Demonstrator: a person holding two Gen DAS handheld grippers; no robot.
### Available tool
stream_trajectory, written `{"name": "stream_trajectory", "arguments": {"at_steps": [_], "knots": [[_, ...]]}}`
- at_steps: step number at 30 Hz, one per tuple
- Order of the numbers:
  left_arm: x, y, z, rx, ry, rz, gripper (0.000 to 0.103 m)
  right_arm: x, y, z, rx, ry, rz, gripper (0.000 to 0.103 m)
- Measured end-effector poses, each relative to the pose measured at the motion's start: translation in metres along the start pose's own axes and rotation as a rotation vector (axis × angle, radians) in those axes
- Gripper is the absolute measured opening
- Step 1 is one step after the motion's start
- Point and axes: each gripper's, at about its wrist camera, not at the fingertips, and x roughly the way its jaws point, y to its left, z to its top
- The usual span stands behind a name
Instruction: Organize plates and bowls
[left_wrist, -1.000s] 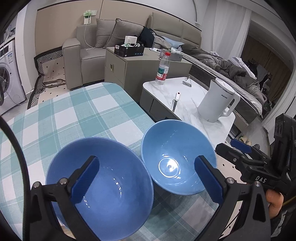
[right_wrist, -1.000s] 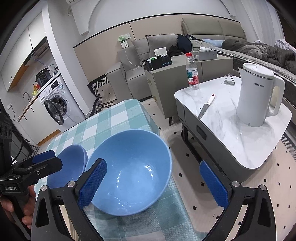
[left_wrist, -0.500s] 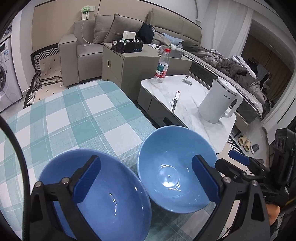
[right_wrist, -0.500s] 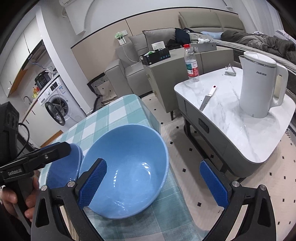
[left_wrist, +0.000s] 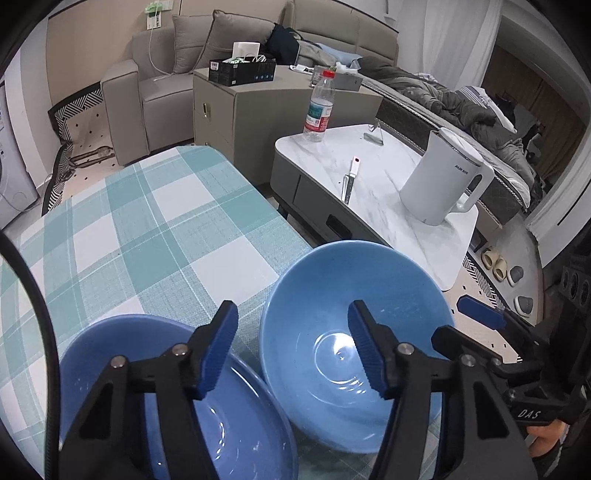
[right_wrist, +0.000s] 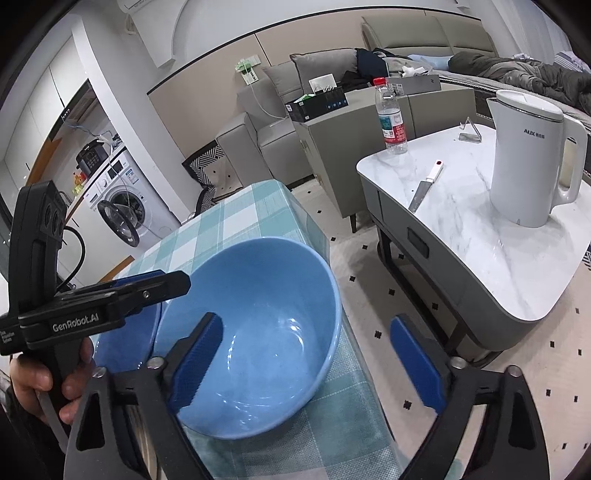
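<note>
Two glossy blue bowls — the deeper right bowl (left_wrist: 354, 332) and the left bowl (left_wrist: 173, 398) — touch rims on my woven checked tablecloth (left_wrist: 147, 229). My left gripper (left_wrist: 291, 345) straddles their meeting rims, my right gripper (right_wrist: 306, 362) the deeper bowl's right rim — jaws apart.

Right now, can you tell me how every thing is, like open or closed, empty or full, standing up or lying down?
Left claw: open, straddling the nearer rim of the right bowl.
Right claw: open, straddling the same bowl's far rim.
Left bowl: upright, empty.
Right bowl: upright, empty, at the table's edge.
Kettle: standing, lid closed.
Water bottle: standing, capped.
Knife: lying flat.
</note>
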Motion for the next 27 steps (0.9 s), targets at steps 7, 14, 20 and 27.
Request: {"name": "stream_trajectory", "arguments": {"at_steps": [7, 14, 20, 27], "knots": [[0.014, -0.003, 0.0, 0.024, 0.047, 0.043, 0.048, 0.013, 0.005, -0.006, -0.054, 0.059, -0.043, 0.076], [0.02, -0.01, -0.005, 0.063, 0.085, 0.061, 0.039, 0.019, 0.008, -0.01, -0.083, 0.103, -0.054, 0.06], [0.02, -0.016, -0.007, 0.09, 0.099, 0.081, 0.038, 0.015, 0.011, -0.012, -0.112, 0.107, -0.047, 0.044], [0.021, -0.017, -0.008, 0.084, 0.099, 0.079, 0.038, 0.011, 0.011, -0.011, -0.12, 0.088, -0.058, 0.043]]}}
